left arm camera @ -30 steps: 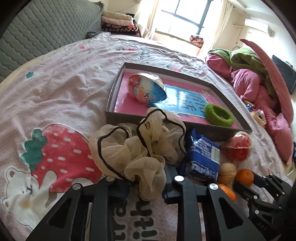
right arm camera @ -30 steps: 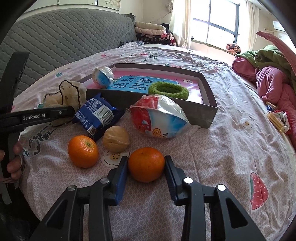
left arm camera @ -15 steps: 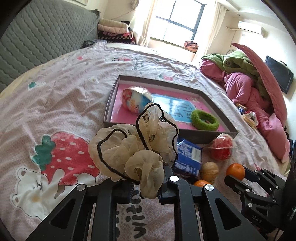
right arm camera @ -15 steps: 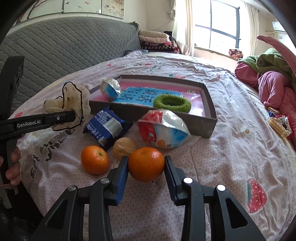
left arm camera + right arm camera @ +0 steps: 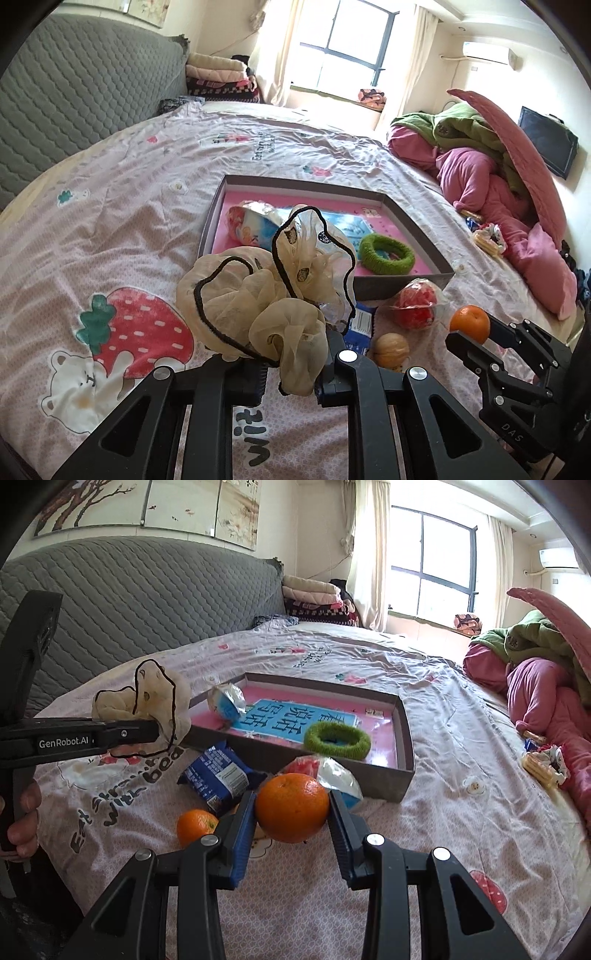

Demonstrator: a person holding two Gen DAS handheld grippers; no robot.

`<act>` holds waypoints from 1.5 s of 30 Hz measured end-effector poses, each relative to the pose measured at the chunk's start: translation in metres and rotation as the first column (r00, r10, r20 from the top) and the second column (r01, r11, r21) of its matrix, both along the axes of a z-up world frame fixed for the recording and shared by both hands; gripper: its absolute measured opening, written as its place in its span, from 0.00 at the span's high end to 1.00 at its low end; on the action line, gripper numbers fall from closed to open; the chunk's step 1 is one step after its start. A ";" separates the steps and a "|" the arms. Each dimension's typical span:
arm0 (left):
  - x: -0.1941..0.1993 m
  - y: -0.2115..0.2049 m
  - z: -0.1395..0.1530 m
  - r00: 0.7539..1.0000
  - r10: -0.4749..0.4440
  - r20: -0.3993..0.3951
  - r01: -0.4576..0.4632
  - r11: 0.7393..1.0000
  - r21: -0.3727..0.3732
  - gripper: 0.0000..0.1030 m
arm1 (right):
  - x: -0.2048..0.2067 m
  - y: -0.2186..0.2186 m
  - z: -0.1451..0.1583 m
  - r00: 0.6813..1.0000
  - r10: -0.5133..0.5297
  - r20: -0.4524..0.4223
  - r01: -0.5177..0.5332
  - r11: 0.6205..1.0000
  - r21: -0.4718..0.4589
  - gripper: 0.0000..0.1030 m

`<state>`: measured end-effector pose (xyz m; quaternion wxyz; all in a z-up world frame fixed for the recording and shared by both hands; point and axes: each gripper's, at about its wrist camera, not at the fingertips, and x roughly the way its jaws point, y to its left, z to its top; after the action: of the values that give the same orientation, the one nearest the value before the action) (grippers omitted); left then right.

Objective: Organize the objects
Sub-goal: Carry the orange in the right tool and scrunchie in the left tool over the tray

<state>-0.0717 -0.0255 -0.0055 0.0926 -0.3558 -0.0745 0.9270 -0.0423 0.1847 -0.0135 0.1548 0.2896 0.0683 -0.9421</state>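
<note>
Clamping a round, dimpled orange (image 5: pixel 291 806), your right hand-held gripper (image 5: pixel 291 812) holds it above the bed (image 5: pixel 461 812); it has no clear long axis. Your left hand-held gripper (image 5: pixel 291 373) pinches a cream gauze scrunchie (image 5: pixel 266 284), ruffles upward, pads hidden. Behind: tray (image 5: pixel 404 775), half-hidden blue packet (image 5: pixel 221 775).

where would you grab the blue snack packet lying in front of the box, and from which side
Pinch the blue snack packet across its narrow width, pads on its two long edges, coming down from above. It lies flat on the bedspread, so only the top is open. Its far end sits close to the tray wall and the red-and-white bag crowds one side, so probably start near the nearer crimped end.
</note>
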 end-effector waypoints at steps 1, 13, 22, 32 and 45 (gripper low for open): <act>-0.001 0.002 0.002 1.000 -0.005 -0.003 0.005 1.000 -0.001 0.82 | -0.001 0.000 0.001 1.000 0.001 -0.001 -0.001 1.000 -0.003 0.62; -0.017 0.019 0.012 0.999 -0.033 -0.024 0.032 0.999 -0.008 0.82 | -0.015 0.003 0.015 0.998 -0.016 -0.058 0.016 1.000 0.008 0.62; -0.041 0.030 0.016 0.999 -0.039 -0.032 0.039 0.999 -0.007 0.82 | -0.036 0.012 0.023 0.995 -0.044 -0.086 0.047 0.998 0.042 0.62; -0.067 0.038 0.010 0.999 -0.040 -0.025 0.040 0.999 -0.003 0.82 | -0.055 0.022 0.025 0.995 -0.067 -0.072 0.069 0.997 0.028 0.62; -0.089 0.046 0.001 0.999 -0.047 -0.013 0.047 0.999 0.004 0.81 | -0.087 0.026 0.027 0.995 -0.077 -0.065 0.079 0.996 0.032 0.62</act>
<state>-0.1606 0.0204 -0.0045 0.1157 -0.3512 -0.0673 0.9267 -0.1295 0.2103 0.0138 0.1107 0.2646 0.0779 -0.9548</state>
